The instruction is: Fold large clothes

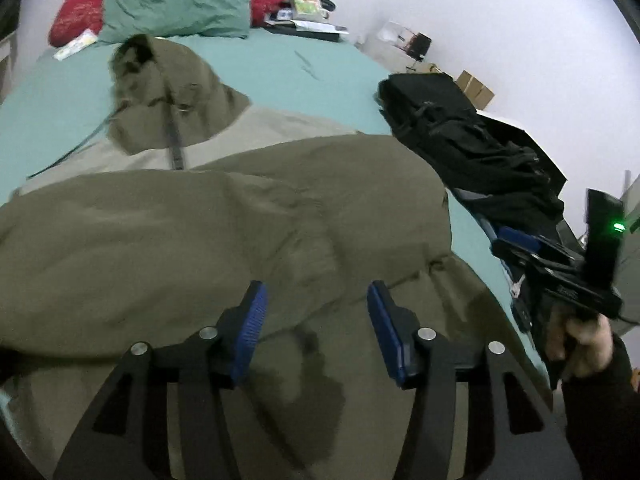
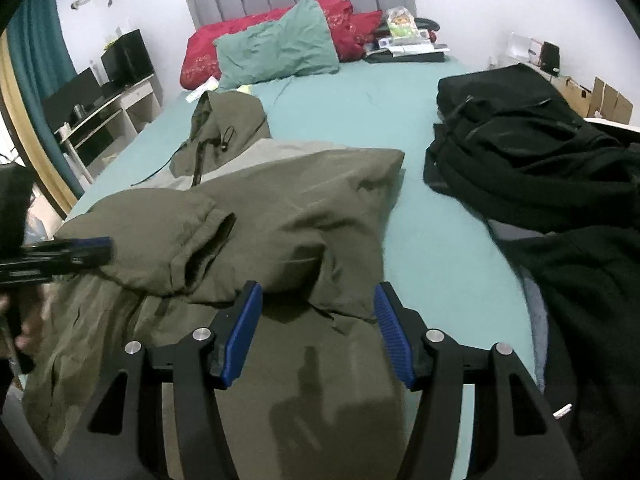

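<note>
An olive-green hooded jacket lies spread on the teal bed, hood toward the pillows, its lower part and a sleeve folded up over the body. It also shows in the right wrist view. My left gripper is open and empty just above the jacket's near part. My right gripper is open and empty above the jacket's near right edge. In the left wrist view the right gripper's body is at the far right. In the right wrist view the left gripper's fingers sit at the folded sleeve cuff.
A pile of black clothes lies on the bed's right side. Green pillow and red pillows are at the headboard with small clutter. A desk with monitors stands left. Cardboard boxes line the right wall.
</note>
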`<move>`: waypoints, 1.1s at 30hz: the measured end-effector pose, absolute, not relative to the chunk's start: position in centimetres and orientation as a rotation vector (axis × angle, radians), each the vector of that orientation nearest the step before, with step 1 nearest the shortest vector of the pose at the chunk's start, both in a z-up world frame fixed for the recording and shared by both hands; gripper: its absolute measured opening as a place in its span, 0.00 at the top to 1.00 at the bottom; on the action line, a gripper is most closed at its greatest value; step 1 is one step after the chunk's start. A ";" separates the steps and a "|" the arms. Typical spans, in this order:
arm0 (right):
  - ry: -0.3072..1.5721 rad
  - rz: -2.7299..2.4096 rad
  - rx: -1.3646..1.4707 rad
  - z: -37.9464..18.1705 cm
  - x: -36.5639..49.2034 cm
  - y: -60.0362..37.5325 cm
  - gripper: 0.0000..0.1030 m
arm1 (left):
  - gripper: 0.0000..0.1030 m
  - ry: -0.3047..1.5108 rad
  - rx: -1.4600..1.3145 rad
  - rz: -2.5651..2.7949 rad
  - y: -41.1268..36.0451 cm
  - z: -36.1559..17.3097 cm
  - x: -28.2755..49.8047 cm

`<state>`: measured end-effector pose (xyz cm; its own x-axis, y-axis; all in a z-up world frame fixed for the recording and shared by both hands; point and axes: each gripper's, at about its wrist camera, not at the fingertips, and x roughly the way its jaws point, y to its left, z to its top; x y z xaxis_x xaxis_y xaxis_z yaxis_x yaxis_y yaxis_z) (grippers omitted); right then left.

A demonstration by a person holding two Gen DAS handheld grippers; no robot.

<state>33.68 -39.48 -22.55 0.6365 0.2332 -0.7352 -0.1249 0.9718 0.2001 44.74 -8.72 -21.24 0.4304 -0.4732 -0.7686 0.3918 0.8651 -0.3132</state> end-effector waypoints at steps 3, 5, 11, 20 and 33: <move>0.865 0.240 0.125 -23.1 34.0 -38.4 0.43 | 0.46 0.949 -0.137 -0.466 -3.8 -19.6 43.4; 0.862 0.298 0.115 -23.4 34.0 -36.1 0.43 | 0.46 0.856 -0.092 -0.336 1.0 -18.2 43.2; 0.906 0.502 0.078 -24.2 36.9 -27.5 0.43 | 0.45 0.785 -0.171 -0.197 8.8 -21.4 46.6; 1.145 0.445 0.130 -29.3 46.7 -22.9 0.76 | 0.45 0.991 -0.140 -0.311 6.9 -29.0 47.4; 0.942 0.367 -0.115 -21.6 59.1 -21.3 0.30 | 0.44 0.942 -0.329 0.041 17.0 -28.7 50.1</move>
